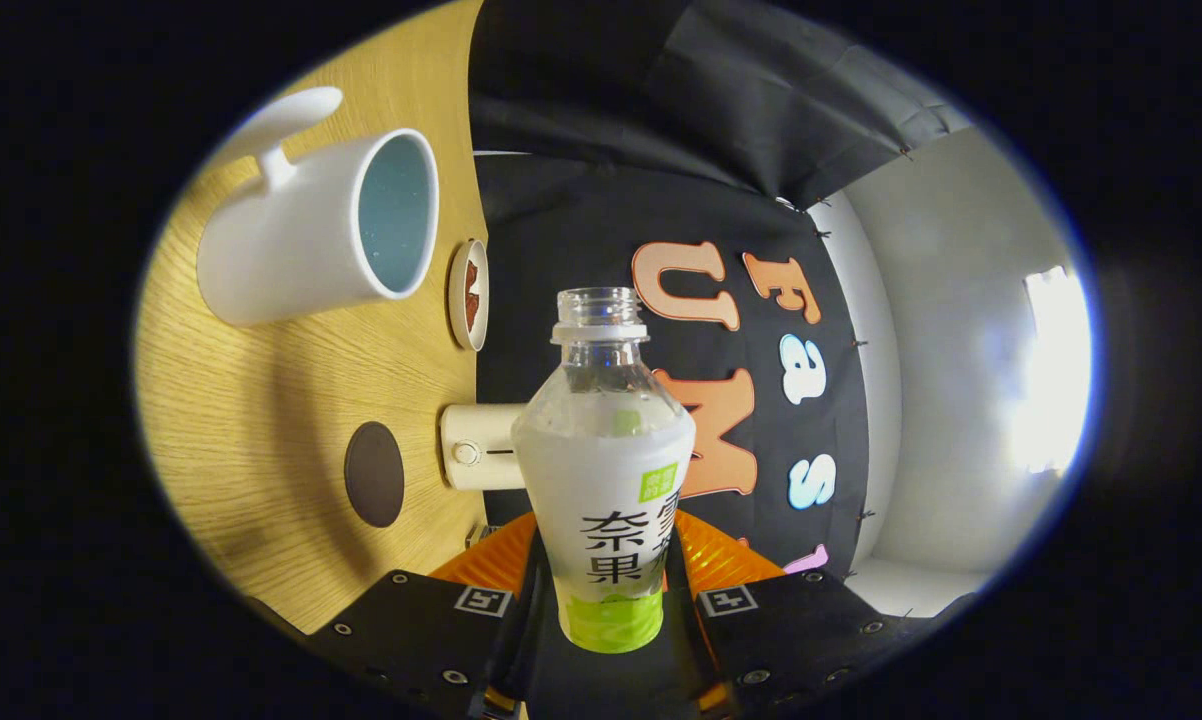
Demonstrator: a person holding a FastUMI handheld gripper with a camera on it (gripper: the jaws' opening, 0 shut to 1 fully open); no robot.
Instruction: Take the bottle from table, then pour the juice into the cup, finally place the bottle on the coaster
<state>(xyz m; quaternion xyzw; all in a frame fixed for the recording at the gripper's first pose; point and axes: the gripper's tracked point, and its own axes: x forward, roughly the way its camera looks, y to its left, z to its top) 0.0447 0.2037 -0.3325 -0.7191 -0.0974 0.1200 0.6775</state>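
Note:
My gripper point(606, 575) is shut on a clear juice bottle point(601, 470) with a white and green label, one finger point(491, 560) on each side of its lower body. The bottle has no cap, and its open mouth points straight ahead of the fingers. The view is rolled on its side, so the bottle lies about level above the wooden table point(261, 420). A white cup point(311, 235) with a pale blue inside stands on the table, beyond the fingers and off to the table side of the bottle's mouth. A dark round coaster point(374, 474) lies nearer, beside the bottle's body.
A small round dish point(469, 294) holding something brown sits just past the cup, at the table's back edge. A cream-coloured box with a knob point(479, 447) stands by the coaster at that same edge. Behind hangs the black cloth wall, with a white wall beside it.

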